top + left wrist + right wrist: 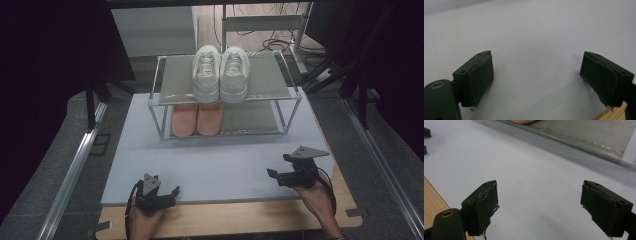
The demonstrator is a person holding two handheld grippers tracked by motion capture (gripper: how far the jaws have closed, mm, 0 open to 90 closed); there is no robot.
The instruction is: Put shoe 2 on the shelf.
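- High view puts the left gripper point(165, 192) at about 7 o'clock on the pale lilac mat point(225, 160), near its front edge, with its jaws spread and nothing between them.
- Right gripper point(280, 167) sits at about 5 o'clock on that mat, jaws parted and bare.
- From the right gripper, the two-tier metal-framed shoe rack with grey mesh shelves point(175, 80) lies toward 11 o'clock, well apart from it; from the left gripper it lies toward 1 o'clock, also well apart.
- On the rack's top shelf stands a pair of white lace-up sneakers point(220, 72), side by side and touching, toes toward the person.
- On the bottom shelf, directly beneath them, lies a pair of salmon-pink shoes point(197, 119), side by side, toes at the shelf's front edge.
- Left gripper view shows its two black padded fingers point(480, 77) wide apart over plain mat.
- Right gripper view shows its pads point(486, 205) equally wide, the rack's lower mesh shelf point(589, 135) at 1 o'clock beyond them.
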